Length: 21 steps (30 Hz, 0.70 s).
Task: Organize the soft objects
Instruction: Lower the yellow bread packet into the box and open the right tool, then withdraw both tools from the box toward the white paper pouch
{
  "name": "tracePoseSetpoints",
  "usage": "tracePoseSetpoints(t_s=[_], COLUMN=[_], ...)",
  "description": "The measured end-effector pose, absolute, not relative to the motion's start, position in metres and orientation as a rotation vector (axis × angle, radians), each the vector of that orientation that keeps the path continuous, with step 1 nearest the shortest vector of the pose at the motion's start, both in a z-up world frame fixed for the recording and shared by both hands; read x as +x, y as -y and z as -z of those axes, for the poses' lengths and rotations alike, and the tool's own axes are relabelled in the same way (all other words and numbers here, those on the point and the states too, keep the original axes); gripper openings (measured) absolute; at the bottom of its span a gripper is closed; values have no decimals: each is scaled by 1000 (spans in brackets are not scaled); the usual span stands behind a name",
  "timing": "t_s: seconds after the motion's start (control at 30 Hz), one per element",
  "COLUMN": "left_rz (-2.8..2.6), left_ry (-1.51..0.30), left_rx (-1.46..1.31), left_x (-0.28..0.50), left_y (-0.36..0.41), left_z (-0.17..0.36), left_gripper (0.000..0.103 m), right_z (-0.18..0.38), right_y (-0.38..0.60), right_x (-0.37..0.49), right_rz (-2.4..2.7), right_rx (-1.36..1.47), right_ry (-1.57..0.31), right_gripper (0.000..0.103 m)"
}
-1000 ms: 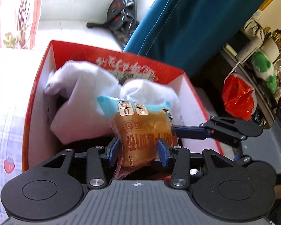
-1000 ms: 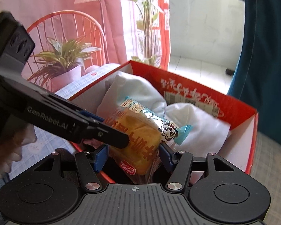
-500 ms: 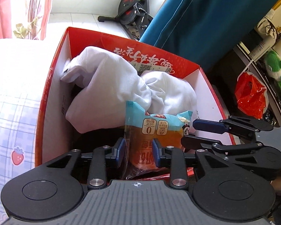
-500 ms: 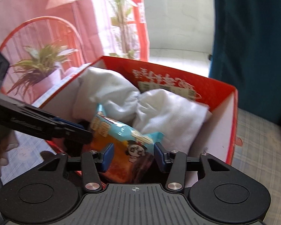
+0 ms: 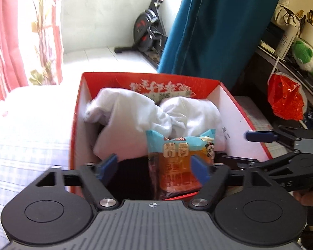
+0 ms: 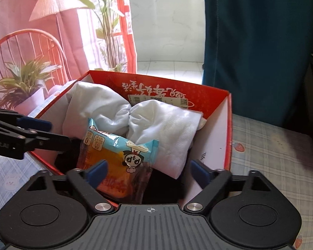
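Left claw and right claw both stand spread wide, gripping nothing. Snack packet stands upright inside the red box, at its near wall, propped against the white cloth bundle; released, judging by the clearance on each side.

Black left gripper with blue fingertips, silver screws.

The open red cardboard box is viewed closely from above its near edge by both wrist cameras — left-offset and right-offset — and shared.
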State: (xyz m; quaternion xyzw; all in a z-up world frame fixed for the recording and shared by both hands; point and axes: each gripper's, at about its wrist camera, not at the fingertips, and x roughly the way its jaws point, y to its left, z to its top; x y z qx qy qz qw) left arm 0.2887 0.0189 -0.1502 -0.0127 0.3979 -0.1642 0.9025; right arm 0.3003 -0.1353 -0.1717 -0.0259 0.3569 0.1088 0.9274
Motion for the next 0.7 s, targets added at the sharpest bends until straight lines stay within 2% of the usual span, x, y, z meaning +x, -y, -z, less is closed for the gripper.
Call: tracePoseSetpoints(t_s=[0.03, 0.1, 0.23, 0.7], left_rz=[322, 308, 287, 205], left_ry=[-808, -780, -742, -538], left_rx=[-11, 13, 30, 47], left_x=[285, 279, 269, 214], left_y=[-19, -20, -20, -27], left_z=[148, 145, 138, 126], left_gripper=[95, 97, 103, 103], right_z=[171, 169, 165, 155], right_y=[136, 136, 136, 136], right_x=[298, 294, 286, 237], right_rz=[-217, -202, -190, -158], right_rx=[-53, -55, -56, -5], right_ry=[-725, -711, -688, -560], right_gripper=[95, 101, 102, 103])
